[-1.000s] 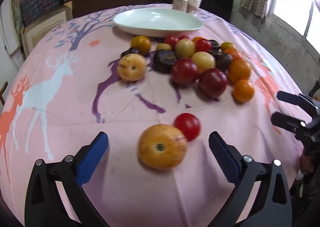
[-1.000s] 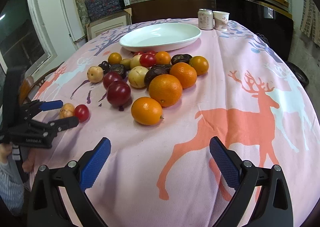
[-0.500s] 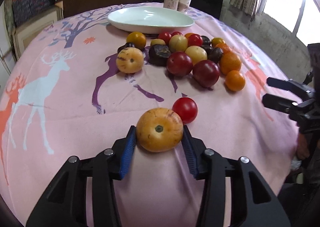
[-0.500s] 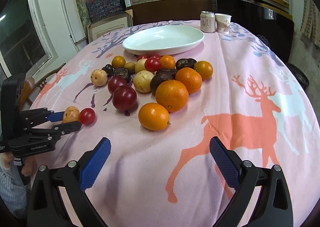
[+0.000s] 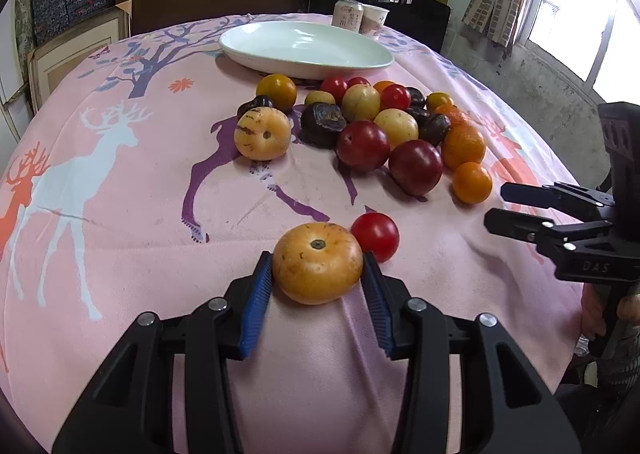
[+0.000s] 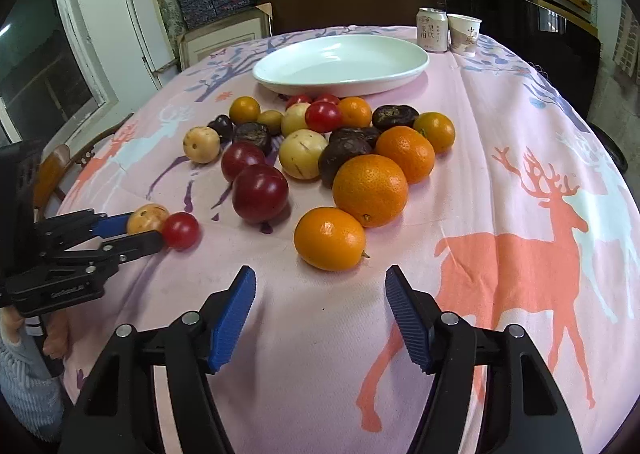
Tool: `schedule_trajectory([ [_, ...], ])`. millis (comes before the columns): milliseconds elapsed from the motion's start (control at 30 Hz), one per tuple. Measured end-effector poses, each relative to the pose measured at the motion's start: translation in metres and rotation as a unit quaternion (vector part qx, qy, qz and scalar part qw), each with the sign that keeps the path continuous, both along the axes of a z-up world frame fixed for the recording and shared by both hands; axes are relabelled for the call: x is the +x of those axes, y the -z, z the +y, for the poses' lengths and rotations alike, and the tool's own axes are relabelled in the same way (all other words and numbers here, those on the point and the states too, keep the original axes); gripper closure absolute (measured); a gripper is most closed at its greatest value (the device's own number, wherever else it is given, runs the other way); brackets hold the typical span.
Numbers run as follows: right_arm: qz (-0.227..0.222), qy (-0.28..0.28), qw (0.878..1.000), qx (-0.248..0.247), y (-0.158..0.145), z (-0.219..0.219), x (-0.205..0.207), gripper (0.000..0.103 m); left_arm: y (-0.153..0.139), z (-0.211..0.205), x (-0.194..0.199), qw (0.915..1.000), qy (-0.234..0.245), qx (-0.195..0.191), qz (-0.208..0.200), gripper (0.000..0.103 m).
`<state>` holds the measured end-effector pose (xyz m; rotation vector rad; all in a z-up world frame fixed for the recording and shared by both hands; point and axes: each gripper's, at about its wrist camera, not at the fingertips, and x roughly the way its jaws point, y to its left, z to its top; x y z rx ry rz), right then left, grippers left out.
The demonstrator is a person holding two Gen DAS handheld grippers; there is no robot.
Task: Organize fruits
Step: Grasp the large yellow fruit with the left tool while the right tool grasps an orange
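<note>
Since a second ago, the left gripper (image 5: 318,274) has closed its blue pads onto the yellow fruit (image 5: 318,268) on the near pink tablecloth (image 5: 120,234), a small red fruit (image 5: 375,236) touching it at far right. From the right wrist, the right gripper (image 6: 320,294) has just been narrowing, nothing between its jaws, half spread just short of the nearest orange (image 6: 330,238); the white plate (image 6: 340,64) lies beyond the fruit pile.

Your left tool (image 5: 318,286) is matte black plastic with ribbed blue pads (image 5: 258,304) and silver screw heads along its linkage. Your right tool (image 6: 320,304) is built the same; its side bears faint raised lettering. A pale ribbed knit sleeve (image 6: 22,382) covers your left wrist.
</note>
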<state>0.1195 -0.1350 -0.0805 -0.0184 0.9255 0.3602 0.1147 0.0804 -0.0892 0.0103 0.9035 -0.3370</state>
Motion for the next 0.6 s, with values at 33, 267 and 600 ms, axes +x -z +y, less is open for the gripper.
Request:
schedule_trajectory([
  [33, 0.000, 0.000, 1.000, -0.003, 0.001, 0.002, 0.002, 0.035, 0.000, 0.000, 0.000, 1.0000, 0.000, -0.002, -0.001, 0.059],
  [267, 0.006, 0.019, 1.000, -0.017, 0.009, 0.009, 0.023, 0.055, 0.000, 0.005, 0.002, 0.9999, -0.009, -0.011, 0.004, 0.059],
  [600, -0.011, 0.002, 0.999, 0.042, -0.004, -0.012, 0.009, 0.061, -0.016, 0.019, -0.007, 0.9984, -0.039, -0.041, -0.007, 0.060],
])
